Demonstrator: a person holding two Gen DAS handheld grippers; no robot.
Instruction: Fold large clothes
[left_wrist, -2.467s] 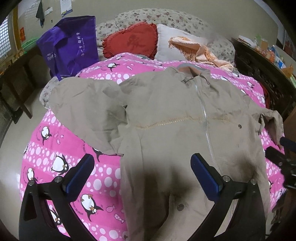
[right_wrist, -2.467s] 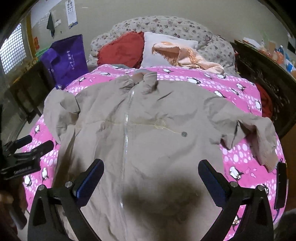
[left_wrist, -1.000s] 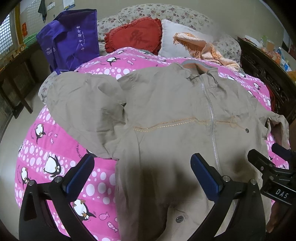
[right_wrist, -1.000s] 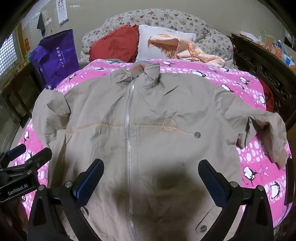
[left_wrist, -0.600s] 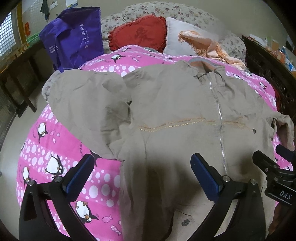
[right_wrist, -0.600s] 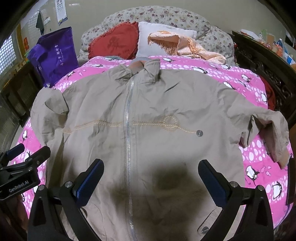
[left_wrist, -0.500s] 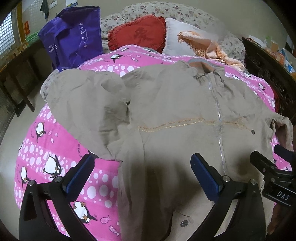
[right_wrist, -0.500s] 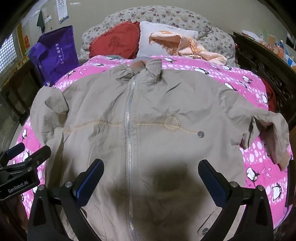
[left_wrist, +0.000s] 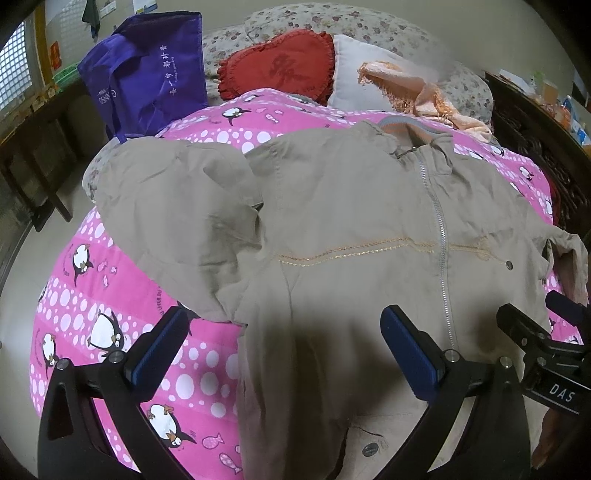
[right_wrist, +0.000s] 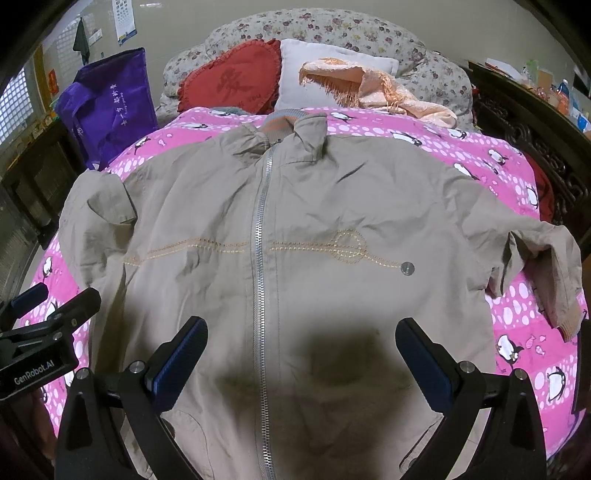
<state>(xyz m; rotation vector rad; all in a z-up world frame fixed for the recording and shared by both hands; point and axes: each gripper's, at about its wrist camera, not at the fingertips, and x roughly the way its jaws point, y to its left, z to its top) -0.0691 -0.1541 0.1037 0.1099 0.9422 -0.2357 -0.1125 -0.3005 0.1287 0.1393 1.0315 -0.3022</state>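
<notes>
Lying face-up on quilt (right_wrist: 480, 158): khaki jacket (right_wrist: 332, 206), zipped, sleeves crumpled; left gripper (left_wrist: 284, 350), right gripper (right_wrist: 301, 354) both released.

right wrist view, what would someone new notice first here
A tan zip-front jacket lies spread face up, covering most of a pink penguin-print quilt on the bed. Behind its collar, a red heart-shaped cushion leans at the head of the bed, with a purple tote bag to its left. Both grippers, left and right, hover open over the hem.
</notes>
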